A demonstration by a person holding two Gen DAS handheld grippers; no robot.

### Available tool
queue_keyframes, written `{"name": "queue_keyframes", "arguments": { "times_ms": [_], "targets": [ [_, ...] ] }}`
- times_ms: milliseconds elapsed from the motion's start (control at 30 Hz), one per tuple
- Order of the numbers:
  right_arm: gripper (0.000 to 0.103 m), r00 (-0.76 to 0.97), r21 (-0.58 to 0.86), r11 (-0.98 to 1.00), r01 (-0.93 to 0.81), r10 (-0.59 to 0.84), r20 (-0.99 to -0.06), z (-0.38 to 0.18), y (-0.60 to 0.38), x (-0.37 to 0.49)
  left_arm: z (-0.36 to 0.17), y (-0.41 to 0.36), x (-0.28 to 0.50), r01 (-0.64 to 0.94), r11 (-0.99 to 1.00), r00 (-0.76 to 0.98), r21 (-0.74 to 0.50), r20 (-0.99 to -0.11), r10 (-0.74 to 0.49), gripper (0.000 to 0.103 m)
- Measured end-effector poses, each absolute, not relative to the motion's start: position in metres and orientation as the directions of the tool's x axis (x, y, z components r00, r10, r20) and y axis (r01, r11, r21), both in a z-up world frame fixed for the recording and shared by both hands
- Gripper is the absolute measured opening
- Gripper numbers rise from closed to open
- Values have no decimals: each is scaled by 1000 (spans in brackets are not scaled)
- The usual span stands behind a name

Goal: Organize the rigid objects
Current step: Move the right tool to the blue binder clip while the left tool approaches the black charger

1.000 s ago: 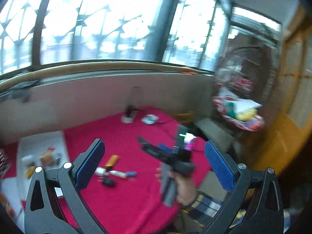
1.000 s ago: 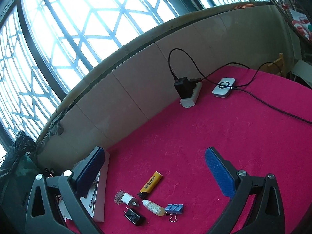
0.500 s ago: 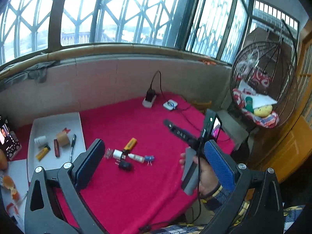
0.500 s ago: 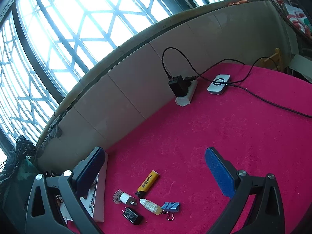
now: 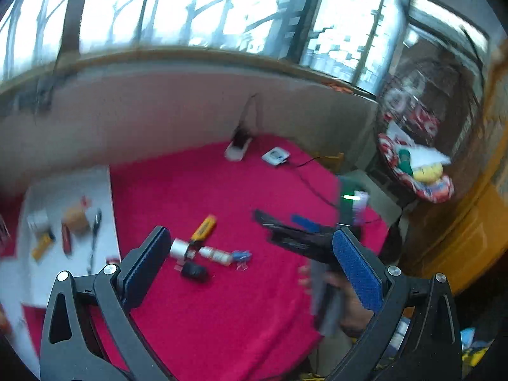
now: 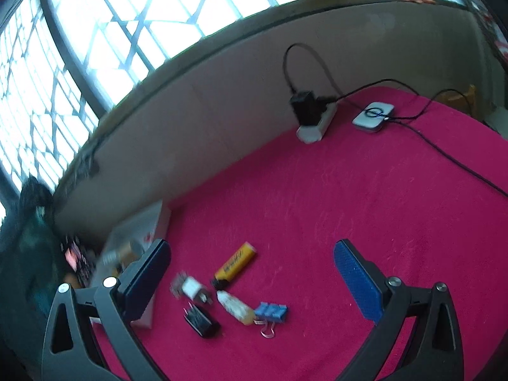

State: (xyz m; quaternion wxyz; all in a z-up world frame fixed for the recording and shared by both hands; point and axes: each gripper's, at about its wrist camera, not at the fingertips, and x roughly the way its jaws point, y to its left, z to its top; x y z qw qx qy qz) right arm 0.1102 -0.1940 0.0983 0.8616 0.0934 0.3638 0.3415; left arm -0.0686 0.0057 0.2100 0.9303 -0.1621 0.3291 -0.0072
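**Small clutter awaits sorting on red cloth**

The right gripper (image 6: 252,281) hangs wide open and empty above a huddle of small items: a black plug (image 6: 201,320), a white adapter (image 6: 193,287), a blue binder clip (image 6: 271,312) and, beyond them, a yellow lighter (image 6: 236,262). All look light, hard and slick; the lighter's long flat sides offer the surest hold. The left gripper (image 5: 252,268) is likewise spread and empty. Farther left, a white tray (image 5: 104,190) holds sorted pieces.

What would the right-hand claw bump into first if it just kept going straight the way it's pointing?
Probably the small cluster on the red cloth: between the open right gripper fingers lie the yellow lighter and the blue binder clips nearest. Depth is hard to judge.
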Motion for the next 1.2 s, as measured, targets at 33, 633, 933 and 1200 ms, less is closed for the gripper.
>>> {"name": "queue_keyframes", "arguments": {
  "times_ms": [33,633,933,1200],
  "targets": [
    [103,499,387,750,-536,652,-571,96,-192,108,197,24,-65,-119,932,777,-341,-617,-126,103],
    [101,347,-2,510,-860,583,-735,36,-169,91,55,41,-42,-49,981,652,-190,-750,-113,103],
    [45,255,-43,361,-931,564,-785,19,-134,101,30,27,-6,-23,978,606,-209,-780,-153,98],
    [29,224,-13,343,-939,585,-780,19,-134,104,18,20,7,-5,981,588,-193,-794,-153,87]
  ]
}}
